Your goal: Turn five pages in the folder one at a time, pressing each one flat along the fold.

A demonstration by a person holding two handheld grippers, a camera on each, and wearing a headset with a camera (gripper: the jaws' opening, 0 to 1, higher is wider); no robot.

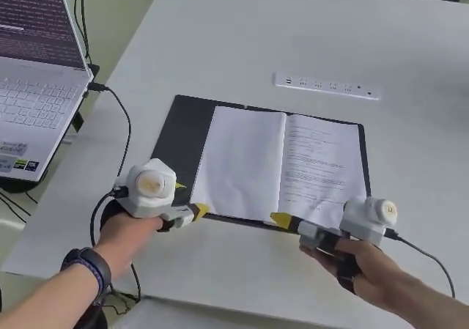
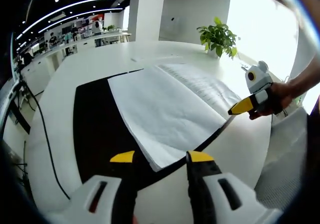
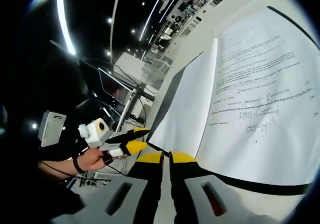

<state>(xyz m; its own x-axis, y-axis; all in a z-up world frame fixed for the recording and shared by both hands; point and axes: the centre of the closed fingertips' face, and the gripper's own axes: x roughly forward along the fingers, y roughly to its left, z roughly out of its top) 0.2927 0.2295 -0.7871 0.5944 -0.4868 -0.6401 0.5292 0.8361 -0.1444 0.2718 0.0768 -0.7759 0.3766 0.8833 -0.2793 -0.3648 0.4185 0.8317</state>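
Folder (image 1: 192, 135) open on table (image 1: 242, 36) | left tongs (image 1: 192, 212) wide by blank page (image 1: 242, 160) corner, likely to steady | right tongs (image 1: 282, 219) pinched empty at fold (image 1: 282, 164), poised to press

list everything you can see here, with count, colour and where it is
folder: 1, black, open mid-table
blank page: 1, white, left of the fold
printed page: 1, white with black text, right of the fold
laptop: 1, white, open, far left
power strip: 1, white, beyond the folder
cable: 1, black, left of the folder
potted plant: 1, green, past the table
table: 1, white
wristband: 1, dark, left wrist
left gripper: 1, white, yellow tips, open, folder's near left
right gripper: 1, white, yellow tips, shut, near edge by the fold
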